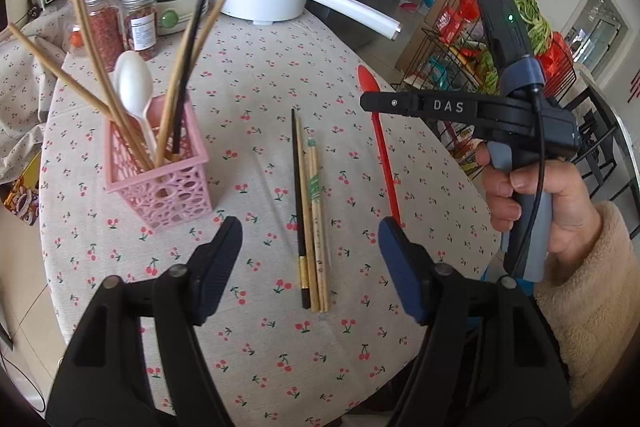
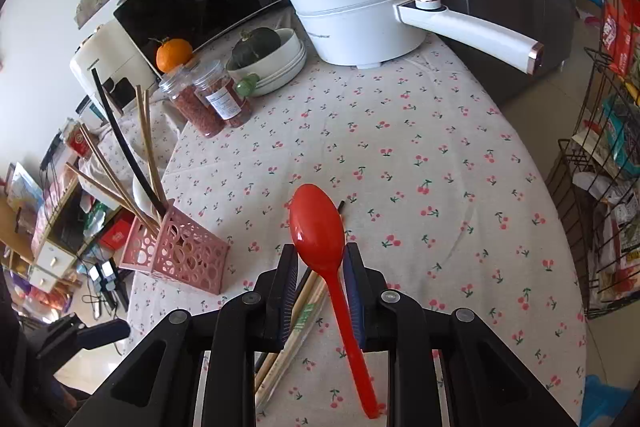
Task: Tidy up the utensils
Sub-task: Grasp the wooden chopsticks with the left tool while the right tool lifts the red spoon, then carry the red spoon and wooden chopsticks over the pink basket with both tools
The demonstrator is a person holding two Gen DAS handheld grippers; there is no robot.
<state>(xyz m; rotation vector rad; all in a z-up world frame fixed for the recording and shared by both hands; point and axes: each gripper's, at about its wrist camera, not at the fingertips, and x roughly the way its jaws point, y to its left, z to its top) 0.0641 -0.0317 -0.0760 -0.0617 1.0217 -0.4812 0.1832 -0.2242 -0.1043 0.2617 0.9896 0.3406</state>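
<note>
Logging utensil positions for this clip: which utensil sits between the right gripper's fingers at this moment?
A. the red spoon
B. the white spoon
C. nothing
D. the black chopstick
A: in the right wrist view the red spoon lies between the fingers of the right gripper, while the white spoon stands in the pink basket and the black chopstick lies on the table.

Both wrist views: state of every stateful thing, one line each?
left gripper: open, empty, above the table
right gripper: closing around the red spoon, contact unclear
pink basket: upright, holding chopsticks and a white spoon
loose chopsticks: flat on the tablecloth
white pot: lidded
spice jars: capped
</note>
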